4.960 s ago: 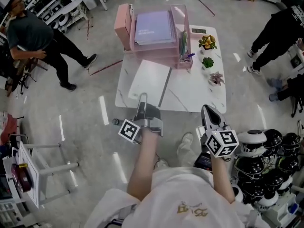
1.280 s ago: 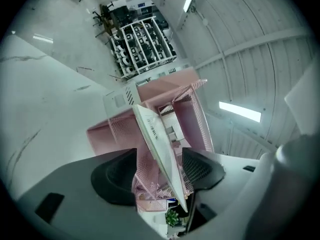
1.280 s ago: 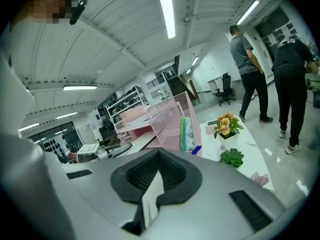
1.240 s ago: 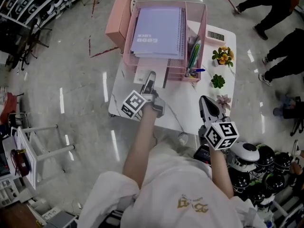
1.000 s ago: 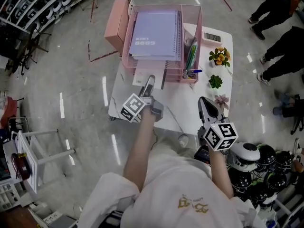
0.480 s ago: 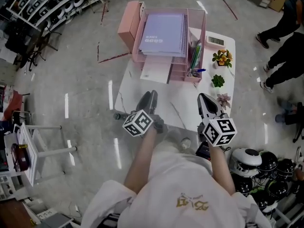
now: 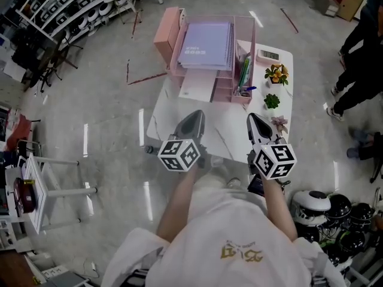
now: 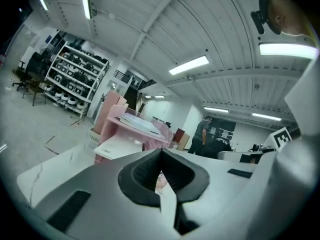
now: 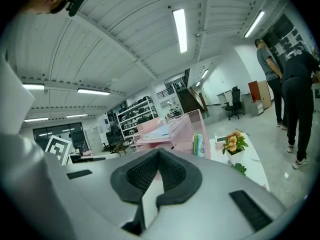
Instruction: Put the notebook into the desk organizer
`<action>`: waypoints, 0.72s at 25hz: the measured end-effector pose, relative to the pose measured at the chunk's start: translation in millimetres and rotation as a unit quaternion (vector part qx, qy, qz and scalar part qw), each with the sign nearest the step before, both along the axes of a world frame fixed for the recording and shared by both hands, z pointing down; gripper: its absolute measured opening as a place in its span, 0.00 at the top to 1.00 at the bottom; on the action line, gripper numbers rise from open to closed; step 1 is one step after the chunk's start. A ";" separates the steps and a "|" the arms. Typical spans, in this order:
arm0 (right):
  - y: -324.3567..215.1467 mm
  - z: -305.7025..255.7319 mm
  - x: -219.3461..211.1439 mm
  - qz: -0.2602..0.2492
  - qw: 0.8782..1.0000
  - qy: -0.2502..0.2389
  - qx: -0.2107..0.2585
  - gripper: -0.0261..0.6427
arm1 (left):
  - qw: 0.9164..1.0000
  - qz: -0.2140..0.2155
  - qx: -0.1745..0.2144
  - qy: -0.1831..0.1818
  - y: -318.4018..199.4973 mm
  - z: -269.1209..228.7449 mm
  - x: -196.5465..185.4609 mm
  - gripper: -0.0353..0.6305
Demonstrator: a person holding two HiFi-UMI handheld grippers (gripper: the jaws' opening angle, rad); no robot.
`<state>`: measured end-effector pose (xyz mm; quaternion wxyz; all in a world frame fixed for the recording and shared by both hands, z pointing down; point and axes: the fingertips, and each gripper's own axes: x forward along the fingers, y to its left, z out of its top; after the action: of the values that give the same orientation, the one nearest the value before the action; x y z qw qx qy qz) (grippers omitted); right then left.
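The left tool (image 7: 195,116) was closed, its jaws pressed together with nothing between them, and it hung over the near edge of the counter (image 7: 233,127). The right tool (image 7: 252,119) was closed and empty too, beside it and well apart from it, also at the near edge. Neither touched anything on the counter. The white notebook (image 7: 198,86) lay flat in the lower tray of the pink organizer (image 7: 246,28) at the counter's far end, its near part sticking out of the front of the tray. In the left gripper view the same notebook (image 8: 116,145) showed beyond the closed jaws, jutting from under the pink frame. A purple book (image 7: 207,37) lay on the organizer's top tray, above the notebook. Pens (image 7: 244,72) stood in the narrow compartment on the organizer's right side. Three small plants (image 7: 273,101) stood in a row along the counter's right edge. A person's legs (image 7: 358,61) showed on the floor to the right.
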<state>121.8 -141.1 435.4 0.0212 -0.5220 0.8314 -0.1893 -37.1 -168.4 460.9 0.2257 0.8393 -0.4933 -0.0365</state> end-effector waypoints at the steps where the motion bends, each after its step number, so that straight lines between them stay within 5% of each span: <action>1: 0.1 -2.0 0.2 0.000 1.000 0.002 0.002 0.95 | 1.000 0.000 0.002 -0.001 0.8 -2.2 0.2 0.92; 18: -2.8 -9.3 2.6 -0.002 1.000 0.000 0.009 0.95 | 0.999 -0.019 0.023 0.039 -4.3 -18.9 -7.1 0.92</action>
<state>124.4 -143.9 426.0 0.0253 -0.5199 0.8344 -0.1813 -44.2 -172.7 442.0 0.2246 0.8327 -0.4991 -0.0845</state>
